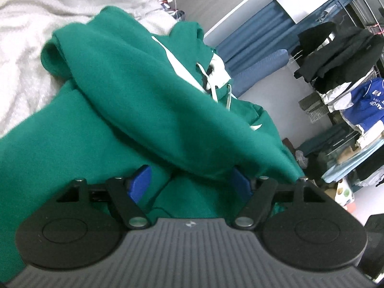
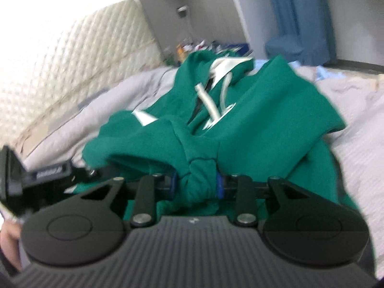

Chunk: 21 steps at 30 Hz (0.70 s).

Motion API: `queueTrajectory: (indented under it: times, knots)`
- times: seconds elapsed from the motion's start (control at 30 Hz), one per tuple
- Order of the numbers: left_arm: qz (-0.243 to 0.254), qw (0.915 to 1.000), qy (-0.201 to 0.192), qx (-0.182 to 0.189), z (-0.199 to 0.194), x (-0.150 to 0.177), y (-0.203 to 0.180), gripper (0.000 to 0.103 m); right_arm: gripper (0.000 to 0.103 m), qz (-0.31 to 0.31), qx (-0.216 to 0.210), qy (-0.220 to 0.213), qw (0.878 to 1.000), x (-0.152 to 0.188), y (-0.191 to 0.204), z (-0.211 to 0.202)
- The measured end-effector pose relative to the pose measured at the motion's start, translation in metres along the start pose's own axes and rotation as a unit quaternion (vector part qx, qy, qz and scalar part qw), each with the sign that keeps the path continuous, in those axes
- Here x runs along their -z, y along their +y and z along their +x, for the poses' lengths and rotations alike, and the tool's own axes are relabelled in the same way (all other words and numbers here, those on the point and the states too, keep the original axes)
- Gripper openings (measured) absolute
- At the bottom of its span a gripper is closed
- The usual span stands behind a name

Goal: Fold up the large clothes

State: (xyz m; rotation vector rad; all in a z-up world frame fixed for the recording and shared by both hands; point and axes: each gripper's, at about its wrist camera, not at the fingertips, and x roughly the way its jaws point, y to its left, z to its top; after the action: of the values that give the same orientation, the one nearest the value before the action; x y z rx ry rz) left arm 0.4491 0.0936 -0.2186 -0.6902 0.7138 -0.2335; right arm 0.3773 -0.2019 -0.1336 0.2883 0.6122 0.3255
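A green hoodie (image 1: 144,91) with white drawstrings (image 1: 213,86) lies crumpled on the bed. In the left wrist view, my left gripper (image 1: 190,182) stands wide open low against it. A fold of green cloth drapes over the gap and hides the right blue pad's tip, while the left pad (image 1: 141,182) is bare. In the right wrist view, my right gripper (image 2: 196,184) is shut on a bunched wad of the hoodie (image 2: 264,110), both blue pads pressing its sides. The drawstrings (image 2: 208,105) and white hood lining lie beyond it.
A white blanket (image 1: 36,24) covers the bed (image 2: 360,144), with a quilted headboard (image 2: 84,60) behind. A clothes rack (image 1: 348,72) with dark and blue garments stands off the bed's side, near a blue curtain (image 1: 252,36). A black device (image 2: 36,175) and a hand (image 2: 7,240) sit at the left edge.
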Motion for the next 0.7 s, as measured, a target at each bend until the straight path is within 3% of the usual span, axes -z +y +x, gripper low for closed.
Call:
queueTrajectory:
  times: [0.1,0.17,0.3,0.4,0.47,0.57,0.7]
  knots:
    - [0.016,0.9998,-0.014,-0.005,-0.006,0.0,-0.005,0.078,0.035,-0.019,0.064,0.023,0.997,0.004,-0.004,0.011]
    - [0.036,0.9989,-0.028,-0.013,-0.01,-0.002,-0.011,0.078,0.038,-0.025,0.075,0.038,0.996,0.009,-0.005,0.019]
    - [0.103,0.992,-0.068,-0.027,-0.021,-0.007,-0.026,0.078,0.048,-0.037,0.071,0.029,0.996,0.006,0.001,0.016]
    - [0.159,0.982,-0.095,-0.039,-0.022,-0.011,-0.038,0.078,0.057,-0.041,0.064,-0.007,0.997,0.004,0.007,0.004]
    - [0.188,0.9752,-0.106,-0.048,-0.017,-0.014,-0.045,0.078,0.057,-0.047,0.06,-0.043,0.996,0.004,0.014,-0.006]
    - [0.201,0.9729,-0.105,-0.042,-0.006,-0.02,-0.05,0.078,0.057,-0.074,0.042,-0.077,0.993,0.002,0.026,-0.007]
    - [0.213,0.9712,-0.087,-0.062,0.017,-0.024,-0.049,0.078,0.052,-0.119,0.023,-0.068,0.99,0.005,0.043,0.011]
